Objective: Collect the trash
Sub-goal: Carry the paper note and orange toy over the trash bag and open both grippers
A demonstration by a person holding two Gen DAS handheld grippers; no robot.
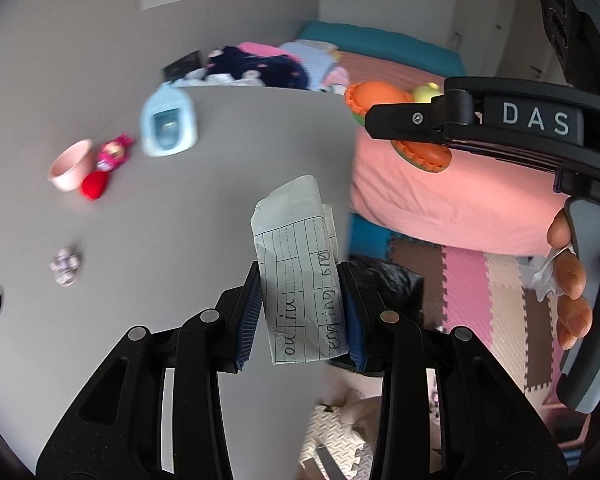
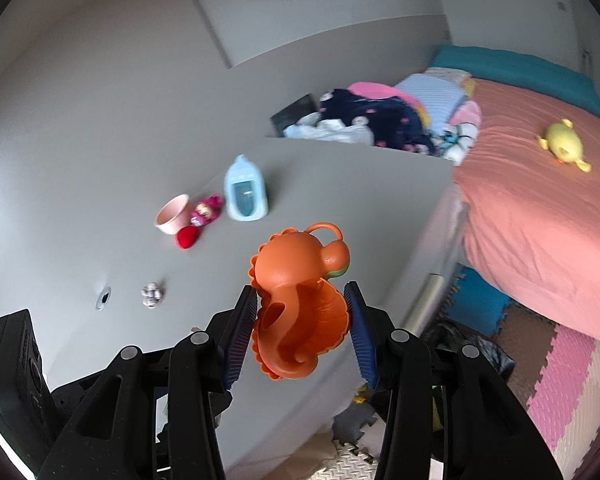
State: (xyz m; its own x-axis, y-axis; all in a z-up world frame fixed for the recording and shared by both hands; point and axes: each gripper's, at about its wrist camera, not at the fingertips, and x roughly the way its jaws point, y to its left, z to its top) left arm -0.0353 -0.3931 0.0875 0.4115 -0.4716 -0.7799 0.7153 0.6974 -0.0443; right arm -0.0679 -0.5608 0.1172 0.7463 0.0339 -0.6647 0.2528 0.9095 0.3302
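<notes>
2 pads of the left gripper point(image 1: 302, 312) clamp the folded paper point(image 1: 300, 268).

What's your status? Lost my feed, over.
Left claw shut on folded paper. Right claw shut on orange toy. Crumpled wad on grey table. Nothing blocking.

Bowl point(image 2: 173, 214), doll point(image 2: 206, 210), bottle point(image 2: 246, 192) side by side on table point(image 2: 340, 184)

Both wrist views look down, sharing the grey table point(image 1: 228, 152).
</notes>
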